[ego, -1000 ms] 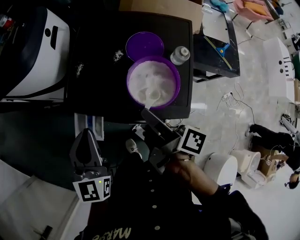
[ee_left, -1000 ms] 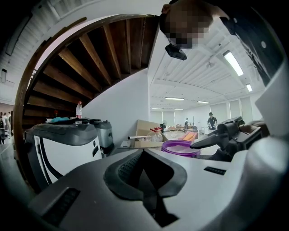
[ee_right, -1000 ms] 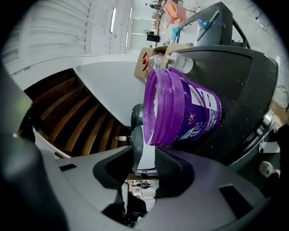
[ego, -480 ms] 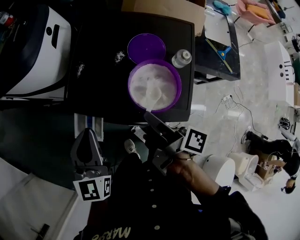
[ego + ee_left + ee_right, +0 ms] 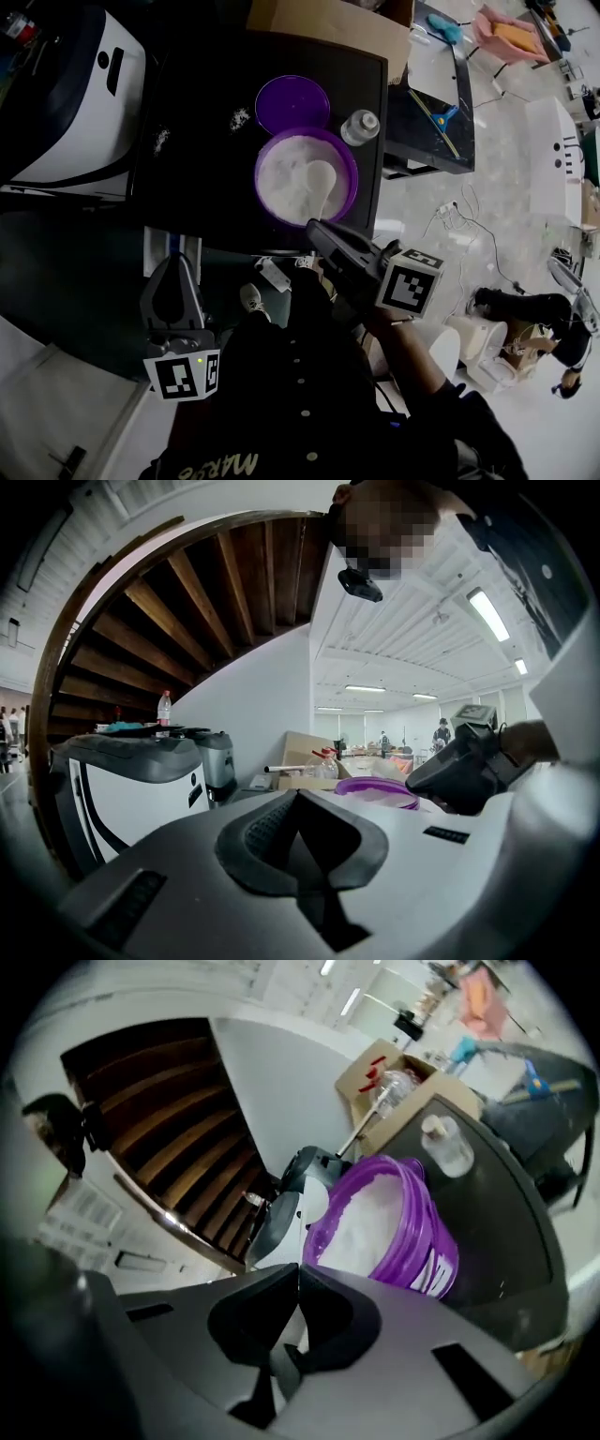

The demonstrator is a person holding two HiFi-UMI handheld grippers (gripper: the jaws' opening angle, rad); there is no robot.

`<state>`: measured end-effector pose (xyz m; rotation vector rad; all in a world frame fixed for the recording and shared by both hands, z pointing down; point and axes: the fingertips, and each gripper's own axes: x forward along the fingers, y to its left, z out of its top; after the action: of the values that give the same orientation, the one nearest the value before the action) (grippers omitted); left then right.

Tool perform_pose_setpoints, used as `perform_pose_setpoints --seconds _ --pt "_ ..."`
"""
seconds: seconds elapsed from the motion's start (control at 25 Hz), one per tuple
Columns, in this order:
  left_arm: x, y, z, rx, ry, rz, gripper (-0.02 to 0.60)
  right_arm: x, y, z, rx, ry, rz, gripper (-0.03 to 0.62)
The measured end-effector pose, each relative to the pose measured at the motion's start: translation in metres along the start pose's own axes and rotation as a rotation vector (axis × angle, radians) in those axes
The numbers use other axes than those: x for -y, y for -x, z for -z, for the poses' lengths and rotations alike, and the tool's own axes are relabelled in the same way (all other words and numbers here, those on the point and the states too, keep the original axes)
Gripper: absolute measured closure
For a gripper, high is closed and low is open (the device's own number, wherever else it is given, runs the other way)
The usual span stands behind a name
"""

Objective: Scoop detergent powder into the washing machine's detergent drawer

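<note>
A purple tub (image 5: 270,202) full of white detergent powder stands on the black table (image 5: 197,187). A white scoop (image 5: 319,176) lies in the powder with its handle pointing at me. My right gripper (image 5: 317,228) is at the tub's near rim, shut on that handle; a thin white strip shows between its jaws in the right gripper view (image 5: 298,1269). The tub (image 5: 384,1222) fills that view just ahead. My left gripper (image 5: 174,265) hangs low at the left, shut and empty (image 5: 298,799). A pale detergent drawer (image 5: 157,251) sticks out beside it.
The tub's purple lid (image 5: 292,103) and a clear bottle (image 5: 359,127) sit behind the tub. Spilled powder (image 5: 239,117) dots the table. The white washing machine (image 5: 66,94) stands at the left. A cardboard box (image 5: 328,19) is at the back.
The right gripper closed on the scoop's handle and swung to the right. The scoop's bowl moved farther into the tub. The left gripper stayed put.
</note>
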<state>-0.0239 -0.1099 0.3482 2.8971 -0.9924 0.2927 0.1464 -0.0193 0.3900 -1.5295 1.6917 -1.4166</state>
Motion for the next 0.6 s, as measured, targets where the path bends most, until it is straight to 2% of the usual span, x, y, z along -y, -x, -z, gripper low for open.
perform_pose_setpoints --seconds 0.48,0.6 --pt "0.003 0.002 0.003 -0.007 0.008 -0.014 0.569 0.013 0.002 -0.029 -0.329 1.027 0.383 0.563" --pt "0.002 0.003 0.004 -0.008 0.009 -0.017 0.569 0.019 -0.003 -0.034 -0.429 1.222 0.467 0.563"
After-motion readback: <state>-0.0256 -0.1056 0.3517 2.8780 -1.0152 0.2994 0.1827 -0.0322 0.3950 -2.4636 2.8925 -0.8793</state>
